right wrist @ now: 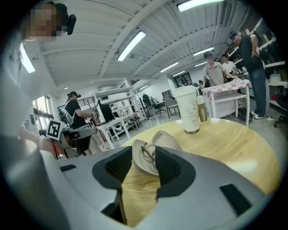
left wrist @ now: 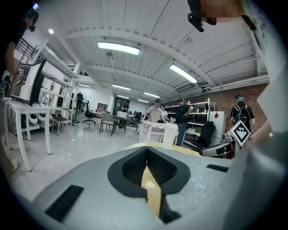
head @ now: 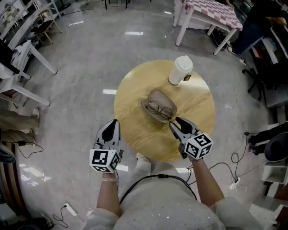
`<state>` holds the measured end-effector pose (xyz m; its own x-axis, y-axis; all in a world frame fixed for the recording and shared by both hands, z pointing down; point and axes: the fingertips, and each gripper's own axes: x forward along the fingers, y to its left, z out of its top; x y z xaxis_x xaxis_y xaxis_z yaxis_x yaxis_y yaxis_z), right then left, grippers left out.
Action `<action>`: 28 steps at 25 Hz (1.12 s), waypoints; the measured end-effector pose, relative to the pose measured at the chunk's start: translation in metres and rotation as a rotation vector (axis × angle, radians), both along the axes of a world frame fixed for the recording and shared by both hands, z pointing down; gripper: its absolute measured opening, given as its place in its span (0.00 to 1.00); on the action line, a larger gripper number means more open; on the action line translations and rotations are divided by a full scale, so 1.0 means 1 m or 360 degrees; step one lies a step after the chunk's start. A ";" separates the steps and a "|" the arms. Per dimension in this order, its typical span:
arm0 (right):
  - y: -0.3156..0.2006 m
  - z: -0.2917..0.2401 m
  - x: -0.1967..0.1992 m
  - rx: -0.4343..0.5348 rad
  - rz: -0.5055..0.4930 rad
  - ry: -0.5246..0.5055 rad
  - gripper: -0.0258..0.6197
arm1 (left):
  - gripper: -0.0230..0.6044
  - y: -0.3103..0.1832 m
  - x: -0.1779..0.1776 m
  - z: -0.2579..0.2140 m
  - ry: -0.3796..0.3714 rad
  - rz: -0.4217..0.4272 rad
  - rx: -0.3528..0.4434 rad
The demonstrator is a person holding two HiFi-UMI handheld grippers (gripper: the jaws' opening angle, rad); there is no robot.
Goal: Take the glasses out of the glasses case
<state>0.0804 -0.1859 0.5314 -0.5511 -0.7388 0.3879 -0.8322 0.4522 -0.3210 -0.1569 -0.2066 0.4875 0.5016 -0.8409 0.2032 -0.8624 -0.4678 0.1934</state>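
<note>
An open beige glasses case lies in the middle of the round wooden table, with thin-framed glasses resting in it. My right gripper is open over the table's near edge, just short of the case. Seen from the right gripper view, the case and the glasses show between the spread fingers of the right gripper, which touch neither. My left gripper hovers off the table's left front edge. Its tips meet in the left gripper view, holding nothing.
A white lidded coffee cup stands behind the case at the table's far side, also visible as the cup. White tables stand left, a pink-checked table behind. Cables lie on the floor. Several people stand in the background.
</note>
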 end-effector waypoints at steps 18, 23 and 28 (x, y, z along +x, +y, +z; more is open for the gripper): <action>-0.045 0.054 -0.041 -0.0255 -0.0552 0.0665 0.27 | 0.04 -0.041 0.026 0.026 -0.0033 -0.0019 -0.0101; -0.052 0.066 -0.047 -0.0320 -0.0642 0.0766 0.26 | 0.04 -0.052 0.033 0.030 -0.0030 -0.0029 -0.0115; -0.054 0.071 -0.053 -0.0344 -0.0730 0.0867 0.22 | 0.04 -0.056 0.038 0.036 -0.0023 -0.0042 -0.0143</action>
